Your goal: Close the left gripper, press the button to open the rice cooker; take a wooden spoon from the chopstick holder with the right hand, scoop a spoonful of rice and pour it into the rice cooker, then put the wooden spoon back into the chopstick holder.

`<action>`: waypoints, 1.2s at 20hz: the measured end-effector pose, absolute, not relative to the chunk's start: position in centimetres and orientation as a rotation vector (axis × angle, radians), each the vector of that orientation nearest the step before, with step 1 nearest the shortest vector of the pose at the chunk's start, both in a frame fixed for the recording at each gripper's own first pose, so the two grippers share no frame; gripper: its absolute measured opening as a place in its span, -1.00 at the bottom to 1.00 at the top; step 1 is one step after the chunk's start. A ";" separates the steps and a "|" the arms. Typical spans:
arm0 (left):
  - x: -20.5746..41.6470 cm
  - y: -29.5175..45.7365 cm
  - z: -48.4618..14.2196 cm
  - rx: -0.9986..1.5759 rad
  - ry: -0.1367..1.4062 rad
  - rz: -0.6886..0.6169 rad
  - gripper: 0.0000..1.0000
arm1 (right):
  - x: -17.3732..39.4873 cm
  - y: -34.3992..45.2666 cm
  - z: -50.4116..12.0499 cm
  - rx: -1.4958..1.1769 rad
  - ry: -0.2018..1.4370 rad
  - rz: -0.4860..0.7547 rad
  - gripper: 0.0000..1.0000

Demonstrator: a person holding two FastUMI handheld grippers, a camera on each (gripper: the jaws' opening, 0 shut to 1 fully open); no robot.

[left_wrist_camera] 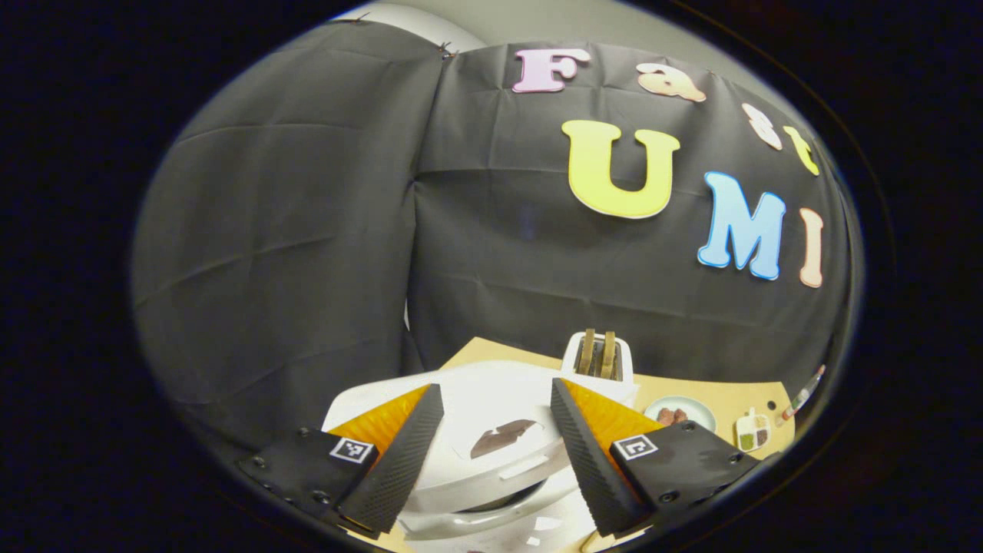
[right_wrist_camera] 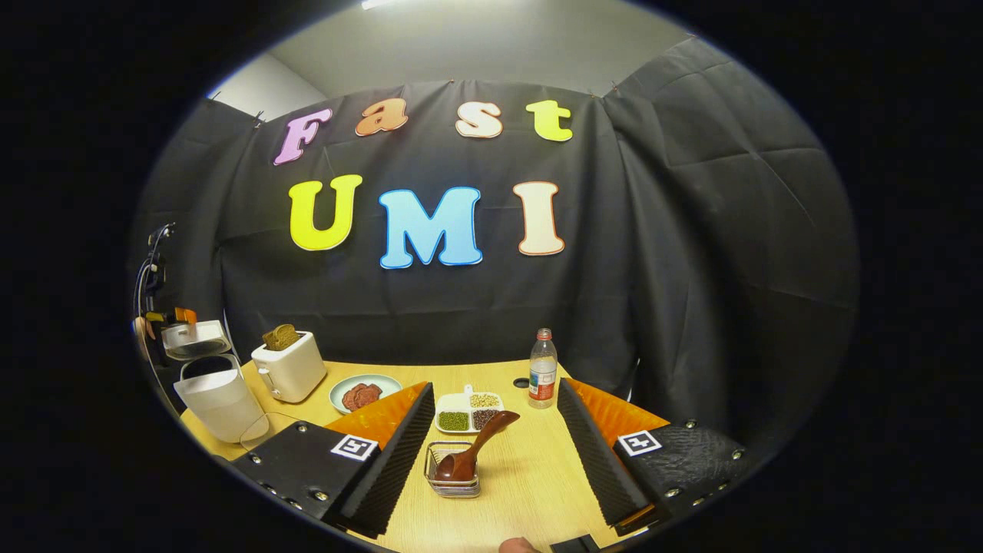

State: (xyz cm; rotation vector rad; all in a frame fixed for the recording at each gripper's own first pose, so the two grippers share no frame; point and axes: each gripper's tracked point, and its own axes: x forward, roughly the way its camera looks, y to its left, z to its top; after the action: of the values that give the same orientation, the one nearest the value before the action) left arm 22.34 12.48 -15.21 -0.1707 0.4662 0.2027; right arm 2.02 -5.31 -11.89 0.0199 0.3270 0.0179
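Two grippers, both spread wide, nothing held. My left gripper [left_wrist_camera: 497, 438] hangs right over the white rice cooker [left_wrist_camera: 491, 453], fingers either side of its lid, not touching. In the right gripper view the cooker [right_wrist_camera: 219, 399] sits at the table's [right_wrist_camera: 530, 476] left edge with the lid up. My right gripper [right_wrist_camera: 495, 453] is apart from the wire chopstick holder [right_wrist_camera: 453, 470] near the front edge, wooden spoon [right_wrist_camera: 474, 449] leaning in it. Toaster [right_wrist_camera: 289, 365] just beside the cooker, sectioned grain dish [right_wrist_camera: 468, 412] mid-table.

rice cooker [left_wrist_camera: 491, 453]: glossy white plastic. wooden spoon [right_wrist_camera: 474, 449]: smooth dark wood. chopstick holder [right_wrist_camera: 453, 480]: shiny wire metal. table [right_wrist_camera: 530, 491]: matt wood grain.
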 end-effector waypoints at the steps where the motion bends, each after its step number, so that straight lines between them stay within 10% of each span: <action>1: 21.9 12.2 -15.8 -0.178 0.482 0.202 0.92 | 2.0 -5.3 -12.1 0.020 0.330 0.021 0.96; 24: 19.1 9.2 -23.3 -0.102 0.641 0.139 0.94 | 2.7 -4.2 -13.6 0.035 0.358 0.043 0.96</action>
State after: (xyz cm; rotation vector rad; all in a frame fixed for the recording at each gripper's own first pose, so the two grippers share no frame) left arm 19.08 9.24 -23.35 -0.1019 0.6411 0.1385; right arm 2.66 -4.23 -13.62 0.0347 0.3577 0.0431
